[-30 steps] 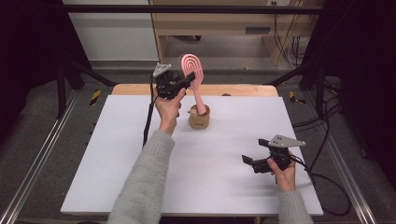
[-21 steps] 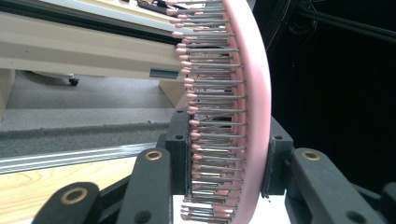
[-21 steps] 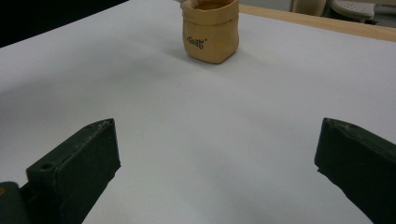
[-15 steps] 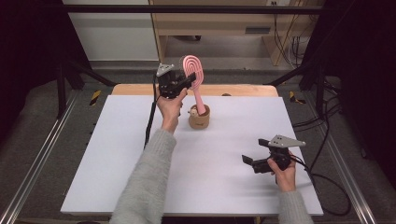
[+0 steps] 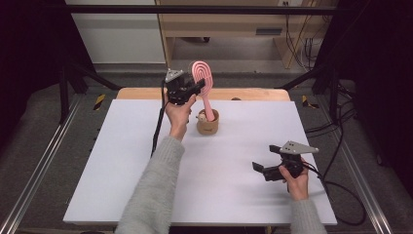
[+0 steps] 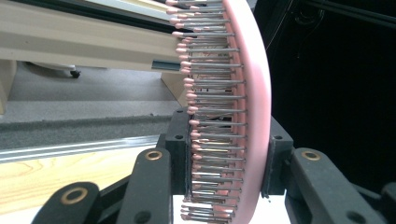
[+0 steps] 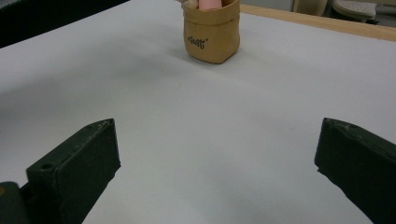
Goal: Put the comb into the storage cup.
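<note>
High view: a white table (image 5: 122,165) spans the frame, with a wooden strip (image 5: 253,94) along its far edge and grey floor (image 5: 44,126) around it. Beyond stands a pale wooden bench (image 5: 224,24); dark frame bars (image 5: 73,83) and cables (image 5: 341,161) flank the table on both sides. Nothing lies on the table between the two hands.

A person's grey sleeve (image 5: 151,195) reaches from the bottom edge toward the far middle, where the left gripper (image 5: 191,90) is held raised above the table. Its jaws are clamped on the head of a pink brush (image 5: 203,83), which stands nearly upright, handle down. Left gripper view: the brush (image 6: 243,107) is seen edge-on between the two black pads, bristles (image 6: 210,116) facing one pad and the smooth pink back against the other.

The right gripper (image 5: 265,170) rests low over the near right part of the table, well apart from the brush. Right gripper view: its jaws stand wide apart with bare table (image 7: 210,140) between them.

A small tan pot (image 5: 207,125) sits on the table near the far middle, just right of the left hand. The brush handle goes down into it; a small pale item also shows at its rim, too small to tell. Right gripper view: the pot (image 7: 211,35) bears dark lettering, the pink handle (image 7: 210,3) rising from its mouth.
</note>
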The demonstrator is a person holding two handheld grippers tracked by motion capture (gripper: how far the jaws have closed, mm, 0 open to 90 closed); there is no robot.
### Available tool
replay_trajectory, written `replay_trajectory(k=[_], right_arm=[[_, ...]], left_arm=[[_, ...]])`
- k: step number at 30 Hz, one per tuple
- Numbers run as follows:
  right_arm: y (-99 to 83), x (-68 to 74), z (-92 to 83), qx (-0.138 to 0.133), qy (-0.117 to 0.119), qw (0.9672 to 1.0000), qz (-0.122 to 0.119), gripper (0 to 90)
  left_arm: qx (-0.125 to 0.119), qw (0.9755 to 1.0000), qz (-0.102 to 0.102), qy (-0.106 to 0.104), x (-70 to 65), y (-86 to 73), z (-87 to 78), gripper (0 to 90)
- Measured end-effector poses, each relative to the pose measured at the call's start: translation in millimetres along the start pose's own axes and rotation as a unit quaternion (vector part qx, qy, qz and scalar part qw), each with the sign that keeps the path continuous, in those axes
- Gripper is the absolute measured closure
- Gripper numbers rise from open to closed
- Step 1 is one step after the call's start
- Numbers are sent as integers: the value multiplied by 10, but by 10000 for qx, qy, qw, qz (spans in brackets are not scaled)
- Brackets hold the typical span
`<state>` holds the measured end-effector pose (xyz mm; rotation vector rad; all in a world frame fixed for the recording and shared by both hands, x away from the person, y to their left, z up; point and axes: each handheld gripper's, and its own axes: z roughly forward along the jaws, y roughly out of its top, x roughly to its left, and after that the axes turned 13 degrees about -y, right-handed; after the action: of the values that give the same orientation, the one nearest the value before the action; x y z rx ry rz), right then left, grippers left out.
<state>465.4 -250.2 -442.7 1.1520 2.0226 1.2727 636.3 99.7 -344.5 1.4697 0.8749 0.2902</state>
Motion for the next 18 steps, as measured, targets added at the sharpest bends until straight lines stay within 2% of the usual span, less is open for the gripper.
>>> replay_trajectory(k=[10,18], right_arm=[[-1,1,2,5,-1,10000,-6,2],[-3,3,6,20,0,10000,-14,2]], left_arm=[[22,10000,3,-33,7,-80,19,633],[78,9999,-86,-57,47,-167,31,632]])
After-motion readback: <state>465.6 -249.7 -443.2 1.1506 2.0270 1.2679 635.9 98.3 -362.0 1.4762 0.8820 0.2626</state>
